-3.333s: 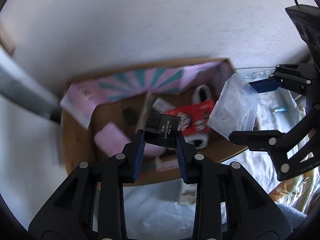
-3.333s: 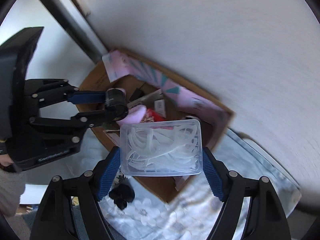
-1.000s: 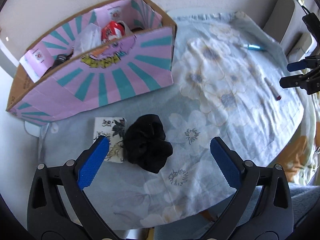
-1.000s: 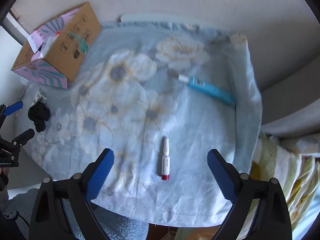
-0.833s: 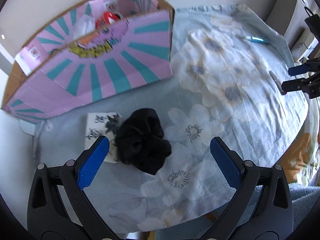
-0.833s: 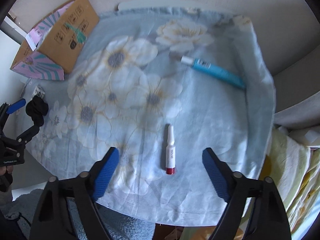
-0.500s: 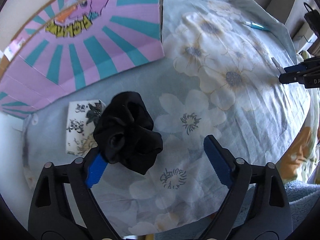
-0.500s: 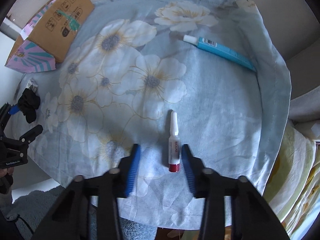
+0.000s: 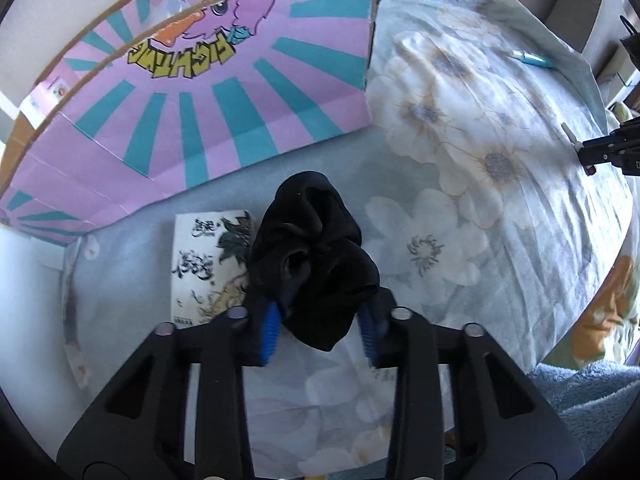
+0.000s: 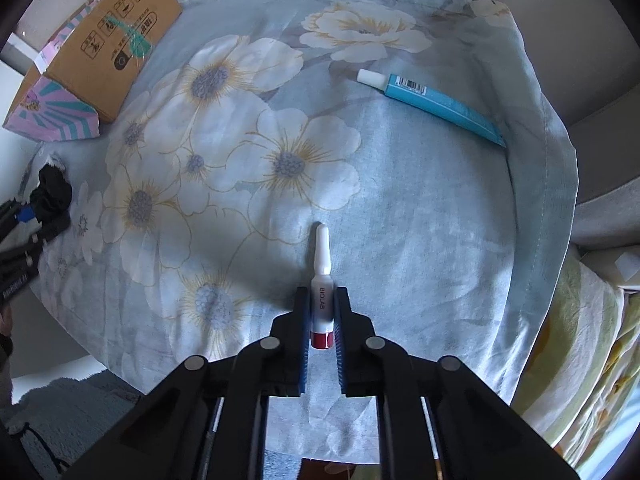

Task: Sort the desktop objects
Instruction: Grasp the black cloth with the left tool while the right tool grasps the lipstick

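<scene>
Floral-clothed table (image 10: 440, 208), open mid-cloth: left hand-held gripper (image 9: 320, 330) clamped on black scrunchie (image 9: 316, 256) (near box (image 9: 192, 92)); right hand-held gripper (image 10: 321, 336) pinching white tube (image 10: 321, 292) near front edge.

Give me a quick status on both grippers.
Left gripper shut on black scrunchie. Right gripper shut on white vial. Nothing in the way.

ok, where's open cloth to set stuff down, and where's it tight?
Free: the floral tablecloth between the cardboard box, the blue tube and the small white red-capped tube. Tight: the strip before the box, where the black scrunchie and white printed packet lie.
</scene>
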